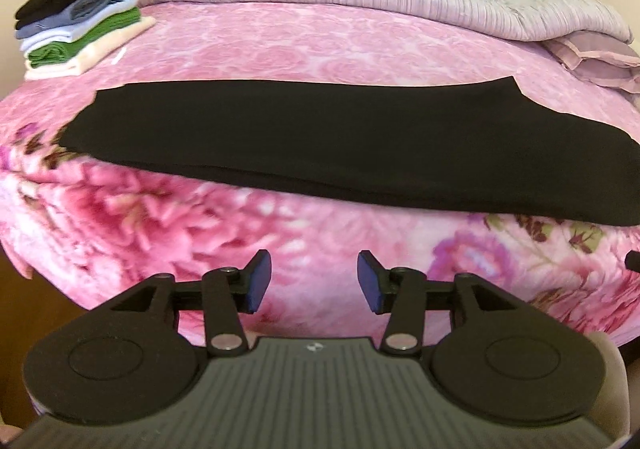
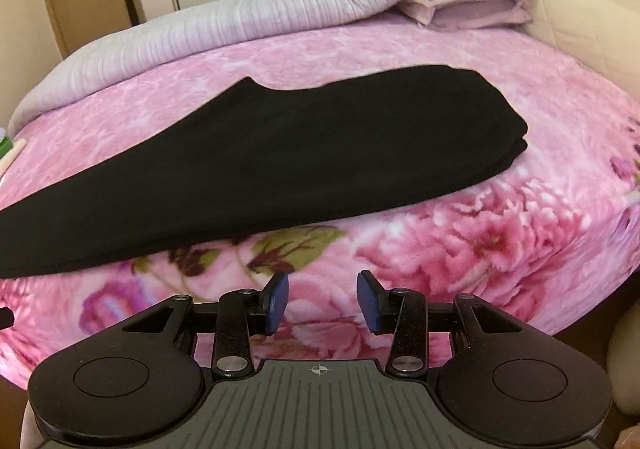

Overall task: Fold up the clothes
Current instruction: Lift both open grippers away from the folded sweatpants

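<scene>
Black garment [image 1: 340, 145] lies flat on bedspread [image 1: 280, 45], ahead of both my jaws, long axis crosswise to them. Left gripper [image 1: 314, 283] and right gripper [image 2: 322, 301] both spread, empty, short of near edge; neither clearly nearer

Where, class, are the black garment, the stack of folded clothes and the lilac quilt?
black garment [image 1: 340, 145]: left wrist view, middle of its top layer.
stack of folded clothes [image 1: 80, 21]: left wrist view, the stack's side, among its coloured layers.
lilac quilt [image 2: 240, 21]: right wrist view, its ribbed upper surface.
</scene>
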A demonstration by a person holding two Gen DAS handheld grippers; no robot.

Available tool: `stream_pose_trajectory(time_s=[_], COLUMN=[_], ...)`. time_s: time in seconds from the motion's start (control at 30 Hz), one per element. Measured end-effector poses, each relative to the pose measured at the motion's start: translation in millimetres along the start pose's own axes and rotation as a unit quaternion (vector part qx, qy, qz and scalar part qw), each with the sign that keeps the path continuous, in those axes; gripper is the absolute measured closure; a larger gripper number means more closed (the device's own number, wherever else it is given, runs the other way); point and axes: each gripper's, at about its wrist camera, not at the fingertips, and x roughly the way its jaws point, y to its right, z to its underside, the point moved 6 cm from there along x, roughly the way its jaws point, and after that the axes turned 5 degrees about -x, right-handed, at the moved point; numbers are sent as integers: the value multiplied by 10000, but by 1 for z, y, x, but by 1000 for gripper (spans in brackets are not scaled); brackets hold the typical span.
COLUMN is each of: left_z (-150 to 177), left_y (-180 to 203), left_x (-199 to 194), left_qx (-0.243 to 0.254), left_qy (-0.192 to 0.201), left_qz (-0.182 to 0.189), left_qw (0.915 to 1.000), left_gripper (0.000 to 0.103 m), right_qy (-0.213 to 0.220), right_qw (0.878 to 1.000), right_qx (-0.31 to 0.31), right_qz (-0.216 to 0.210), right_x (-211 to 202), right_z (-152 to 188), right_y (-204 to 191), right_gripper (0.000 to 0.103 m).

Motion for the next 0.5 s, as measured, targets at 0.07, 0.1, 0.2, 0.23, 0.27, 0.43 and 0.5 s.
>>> stream_pose_trajectory(time_s=[0.07, 0.1, 0.2, 0.23, 0.27, 0.43, 0.5], left_z=[2, 2, 4, 5, 6, 6, 5], left_y=[-4, -6, -11, -12, -14, -19, -20], left_x=[-8, -12, -20, -23, -25, -32, -33], left_qx=[13, 21, 12, 6, 1, -27, -39], left_qy=[70, 110, 181, 202, 222, 289, 299], left_qz=[-36, -51, -61, -62, -64, -56, -48], left_qw=[10000, 9999, 9998, 9998, 9997, 9996, 9995], left_gripper=[60, 59, 58, 58, 58, 58, 58], right_qy=[38, 50, 62, 66, 73, 131, 152], right_qw=[10000, 10000, 10000, 10000, 9999, 9999, 9998], right_qx=[-4, -13, -50, -57, -60, -91, -109], right_qz=[-5, 4, 46, 46, 42, 40, 51], right_x=[-4, -7, -16, -18, -19, -29, -29], right_z=[0, 1, 6, 7, 8, 8, 6], right_y=[0, -1, -4, -5, -5, -9, -9], right_gripper=[61, 61, 61, 61, 61, 61, 61])
